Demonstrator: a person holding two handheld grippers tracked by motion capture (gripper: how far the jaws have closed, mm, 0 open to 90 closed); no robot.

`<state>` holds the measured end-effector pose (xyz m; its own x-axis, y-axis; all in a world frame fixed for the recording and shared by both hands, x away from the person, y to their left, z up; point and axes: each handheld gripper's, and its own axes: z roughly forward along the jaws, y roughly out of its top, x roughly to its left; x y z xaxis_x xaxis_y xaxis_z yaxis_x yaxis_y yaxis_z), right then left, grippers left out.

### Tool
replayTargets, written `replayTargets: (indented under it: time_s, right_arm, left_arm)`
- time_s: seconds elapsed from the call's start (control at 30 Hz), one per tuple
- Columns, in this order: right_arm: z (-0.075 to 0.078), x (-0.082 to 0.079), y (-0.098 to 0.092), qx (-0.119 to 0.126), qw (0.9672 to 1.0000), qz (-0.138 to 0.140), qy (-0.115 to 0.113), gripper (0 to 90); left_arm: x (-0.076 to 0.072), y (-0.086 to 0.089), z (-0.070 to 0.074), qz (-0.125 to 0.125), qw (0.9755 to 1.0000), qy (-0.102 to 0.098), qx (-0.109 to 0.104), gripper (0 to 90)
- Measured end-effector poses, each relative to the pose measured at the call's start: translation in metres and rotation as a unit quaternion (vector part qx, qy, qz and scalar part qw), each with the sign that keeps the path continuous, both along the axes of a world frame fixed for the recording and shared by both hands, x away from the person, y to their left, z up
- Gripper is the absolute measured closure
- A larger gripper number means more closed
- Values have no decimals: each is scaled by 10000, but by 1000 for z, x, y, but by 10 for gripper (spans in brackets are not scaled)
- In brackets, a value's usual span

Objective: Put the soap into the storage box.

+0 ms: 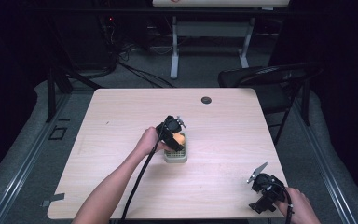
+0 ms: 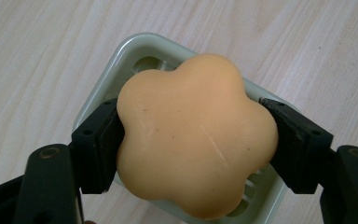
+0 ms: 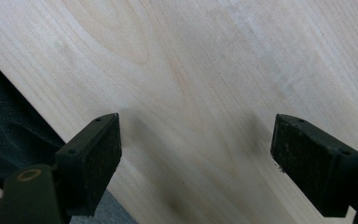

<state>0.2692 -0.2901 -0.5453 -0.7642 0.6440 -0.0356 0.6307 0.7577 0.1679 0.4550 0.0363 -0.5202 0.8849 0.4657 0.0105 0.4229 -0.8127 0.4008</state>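
An orange flower-shaped soap [image 2: 196, 137] is clamped between the two black jaws of my left gripper [image 2: 191, 140], directly above a pale green slotted soap dish [image 2: 121, 56]. From the high view, that gripper [image 1: 173, 133] hovers over the dish [image 1: 175, 156] near the table's middle, with the soap [image 1: 181, 138] showing orange between the jaws. My right gripper [image 1: 261, 179] is at the table's front right corner. In the right gripper view its jaws [image 3: 196, 163] stand wide apart over bare wood with nothing between them.
The light wooden table [image 1: 121, 121] has a round cable hole [image 1: 206, 100] near its far edge. A black chair [image 1: 270, 79] stands beyond the right far corner. The table's edge and dark floor [image 3: 4, 126] lie just left of the right gripper.
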Motion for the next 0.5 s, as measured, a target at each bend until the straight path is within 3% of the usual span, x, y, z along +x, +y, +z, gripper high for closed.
replayTargets:
  time_s: [0.5]
  right_arm:
    - [0,0,0,8,10000,-6,-4,158]
  left_arm:
    - [5,-2,-11,-87,9998,141,57,272]
